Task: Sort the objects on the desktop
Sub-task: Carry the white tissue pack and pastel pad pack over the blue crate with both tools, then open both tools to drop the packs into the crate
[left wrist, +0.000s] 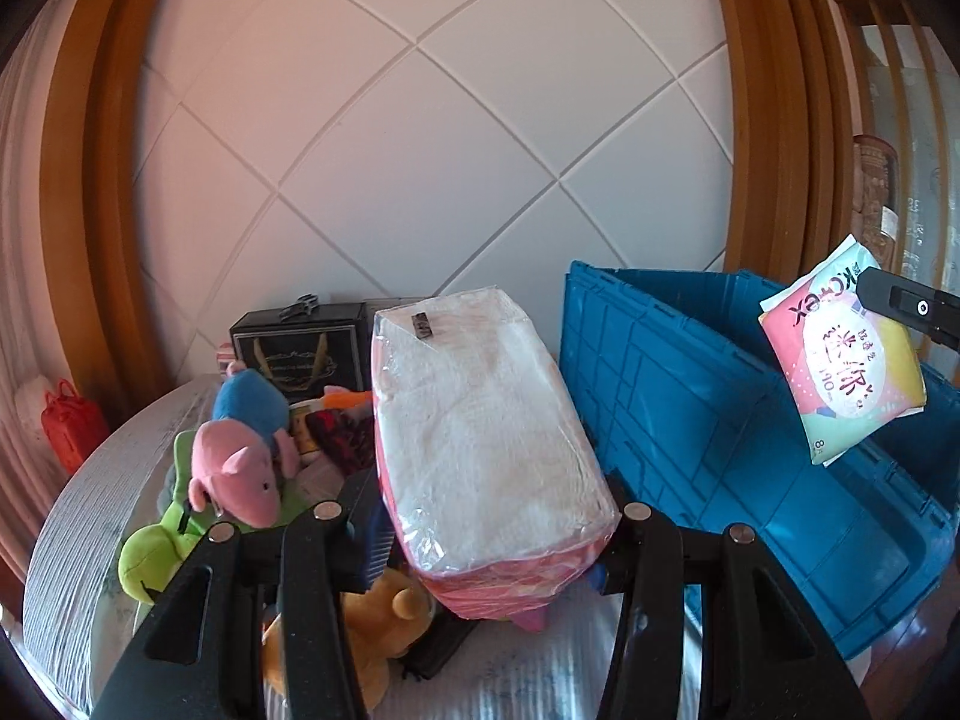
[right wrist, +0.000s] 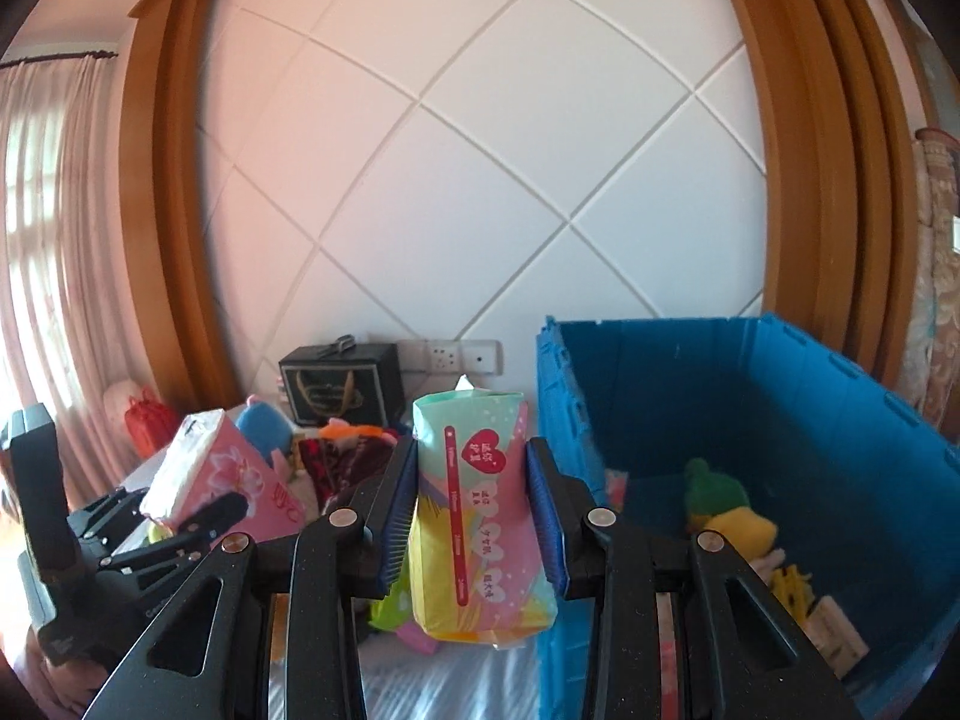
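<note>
Blue plastic makes up the one large crate (right wrist: pixel 780 396), which stands open at the right of the table (right wrist: pixel 456 684). Two claws are seen, each closed on one packet. The left claw (left wrist: pixel 480 516) is clamped on a clear-wrapped tissue pack (left wrist: pixel 480 420) (white paper inside, pink printing on its side), held tilted above the heap of toys, beside the crate's left wall. The right claw (right wrist: pixel 474 504) is pressed against both sides of a pastel pad packet (right wrist: pixel 474 516), held upright in the right wrist view just left of the crate's near corner; in the left wrist view the same packet (left wrist: pixel 840 354) is seen over the crate's opening.

Inside the crate, one green-and-yellow plush toy (right wrist: pixel 726 510) is visible against the right wall, with a few pale and yellow items beside it that cannot be made out.

On the table, three plush toys can be counted at the left: one pink mouse (left wrist: pixel 240 474), one blue toy (left wrist: pixel 252 402) behind it and one green toy (left wrist: pixel 150 552) below. One tan plush (left wrist: pixel 384 618) lies under the tissue pack. One black gift box (left wrist: pixel 300 348) stands at the back against the white panelled wall (left wrist: pixel 450 150), and one red bag (left wrist: pixel 69 426) is seen at the far left.
</note>
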`<state>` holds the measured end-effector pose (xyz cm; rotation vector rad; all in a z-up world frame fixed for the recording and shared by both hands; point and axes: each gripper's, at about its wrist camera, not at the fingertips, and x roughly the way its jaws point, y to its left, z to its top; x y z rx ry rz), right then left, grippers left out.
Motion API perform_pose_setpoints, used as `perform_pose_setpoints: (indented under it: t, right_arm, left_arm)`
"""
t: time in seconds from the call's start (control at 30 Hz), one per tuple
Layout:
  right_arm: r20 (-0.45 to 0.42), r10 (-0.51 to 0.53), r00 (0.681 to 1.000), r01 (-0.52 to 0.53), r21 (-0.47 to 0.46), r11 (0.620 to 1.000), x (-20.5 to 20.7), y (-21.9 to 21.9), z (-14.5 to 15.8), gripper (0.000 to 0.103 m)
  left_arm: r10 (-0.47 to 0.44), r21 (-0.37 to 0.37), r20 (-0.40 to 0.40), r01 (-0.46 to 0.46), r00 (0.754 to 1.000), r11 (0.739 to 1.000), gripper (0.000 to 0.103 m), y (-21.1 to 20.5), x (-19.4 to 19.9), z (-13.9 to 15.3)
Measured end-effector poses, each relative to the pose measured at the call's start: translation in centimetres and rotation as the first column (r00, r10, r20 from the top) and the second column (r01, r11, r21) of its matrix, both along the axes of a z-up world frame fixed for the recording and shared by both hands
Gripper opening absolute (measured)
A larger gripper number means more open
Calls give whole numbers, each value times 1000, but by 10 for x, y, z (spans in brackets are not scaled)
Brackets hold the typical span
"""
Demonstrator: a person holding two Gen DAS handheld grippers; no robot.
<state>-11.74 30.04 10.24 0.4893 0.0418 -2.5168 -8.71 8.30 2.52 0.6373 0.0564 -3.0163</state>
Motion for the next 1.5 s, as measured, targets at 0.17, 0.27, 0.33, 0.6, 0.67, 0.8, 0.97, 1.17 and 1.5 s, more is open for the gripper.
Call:
perform_pose_setpoints:
  t: [0.17, 0.27, 0.33, 0.6, 0.67, 0.8, 0.97, 1.17, 1.5]
  right_arm:
    - [-63, -89, 994, 88, -10, 996, -7, 45, 24, 35]
    - [-76, -145, 987, 145, 2, 989, -19, 75, 31, 35]
    - [-67, -185, 980, 187, 21, 982, -30, 93, 30, 35]
    - [12, -300, 954, 295, 134, 946, -78, 160, 2, 35]
    - [37, -316, 948, 307, 159, 938, -86, 172, -9, 35]
    - [74, -329, 941, 310, 198, 930, -99, 194, -26, 35]
    - [114, -342, 933, 309, 236, 921, -109, 211, -43, 35]
    - [137, -368, 920, 320, 284, 904, -122, 222, -60, 35]
    - [147, -386, 911, 331, 297, 896, -131, 227, -71, 30]
  left_arm:
    - [-102, 7, -15, 102, 995, 995, 48, 51, -20, 31]
    - [-158, 7, -27, 158, 987, 987, 48, 82, -28, 50]
    - [-193, 15, -25, 194, 981, 981, 48, 105, -34, 61]
    - [-326, 24, 87, 325, 941, 945, 48, 198, -64, 73]
    - [-329, -4, 129, 333, 935, 943, 48, 221, -71, 68]
    - [-358, -7, 244, 371, 901, 929, 48, 260, -88, 52]
    - [-333, -11, 407, 369, 851, 929, 49, 287, -105, 24]
    - [-313, -46, 423, 365, 851, 930, 53, 296, -98, 27]
    - [-291, -78, 365, 341, 884, 937, 77, 292, -92, 32]
